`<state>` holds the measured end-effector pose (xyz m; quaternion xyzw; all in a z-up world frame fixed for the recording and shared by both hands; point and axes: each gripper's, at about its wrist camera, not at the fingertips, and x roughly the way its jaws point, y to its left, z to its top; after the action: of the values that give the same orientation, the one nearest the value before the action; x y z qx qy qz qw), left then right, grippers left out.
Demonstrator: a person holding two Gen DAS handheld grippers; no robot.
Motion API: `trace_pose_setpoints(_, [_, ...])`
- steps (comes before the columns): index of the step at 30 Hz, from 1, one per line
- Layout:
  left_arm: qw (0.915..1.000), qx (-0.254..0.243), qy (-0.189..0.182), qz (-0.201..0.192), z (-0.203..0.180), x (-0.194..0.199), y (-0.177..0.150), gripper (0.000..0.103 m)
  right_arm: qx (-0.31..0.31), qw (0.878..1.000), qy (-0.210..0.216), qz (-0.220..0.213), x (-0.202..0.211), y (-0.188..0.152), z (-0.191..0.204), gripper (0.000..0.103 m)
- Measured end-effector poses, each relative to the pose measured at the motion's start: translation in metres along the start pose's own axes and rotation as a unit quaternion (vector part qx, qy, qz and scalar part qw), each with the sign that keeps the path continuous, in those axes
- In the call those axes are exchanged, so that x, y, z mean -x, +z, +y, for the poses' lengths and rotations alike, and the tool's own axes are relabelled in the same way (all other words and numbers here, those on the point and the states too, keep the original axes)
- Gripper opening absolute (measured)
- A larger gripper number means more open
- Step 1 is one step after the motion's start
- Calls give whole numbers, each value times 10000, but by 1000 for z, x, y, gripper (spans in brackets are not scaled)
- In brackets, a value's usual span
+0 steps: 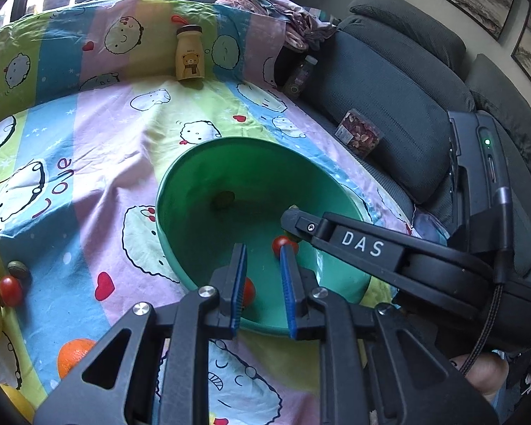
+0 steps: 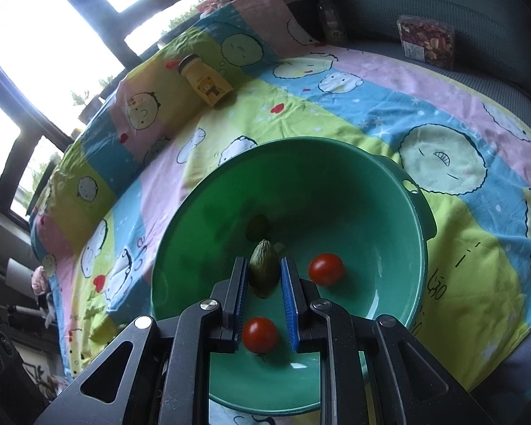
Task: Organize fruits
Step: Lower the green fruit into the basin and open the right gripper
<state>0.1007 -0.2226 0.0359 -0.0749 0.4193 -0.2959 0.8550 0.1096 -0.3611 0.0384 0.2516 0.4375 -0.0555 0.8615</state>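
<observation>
Patterned sheet [image 2: 336,113], green basin [image 2: 389,212]: two tomatoes [image 2: 326,269], two green fruits [image 2: 263,272].

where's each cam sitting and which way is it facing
Left wrist: on the left gripper, looking down over the green bowl; its own jaws and the right gripper show.
Right wrist: on the right gripper, looking down into the bowl; its jaws grip a green fruit.
Shared: bowl, tomatoes, bear bottle.

Three tomatoes [image 2: 326,269], one orange [image 1: 75,356], one basin [image 2: 389,191], one bear bottle [image 1: 189,53]
</observation>
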Motion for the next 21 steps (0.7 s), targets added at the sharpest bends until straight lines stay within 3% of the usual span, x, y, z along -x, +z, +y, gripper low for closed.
trace_pose_setpoints(6, [9999, 168, -32, -13, 7, 5, 0, 26, -64, 10000, -19, 17, 0, 0, -1, 21])
trace_pose_setpoints(10, [9992, 330, 104, -178, 14, 20, -1, 36, 16, 10000, -19, 7, 2, 0, 3, 23])
trace_pose_setpoints(12, [9982, 466, 206, -308, 21, 32, -3, 44, 110, 9999, 26, -12, 4, -1, 7, 31])
trace_pose_setpoints(14, [9964, 639, 373, -409, 31, 45, -6, 54, 219, 9996, 147, -65, 8, -3, 13, 47])
trace_pose_setpoints(16, [9934, 776, 686, -491, 41, 59, -8, 59, 345, 9990, 269, -122, 12, -5, 21, 52])
trace_pose_setpoints(21, [9754, 1383, 1502, -833, 79, 101, -27, 72, 638, 9960, 610, -150, 17, -12, 43, 66])
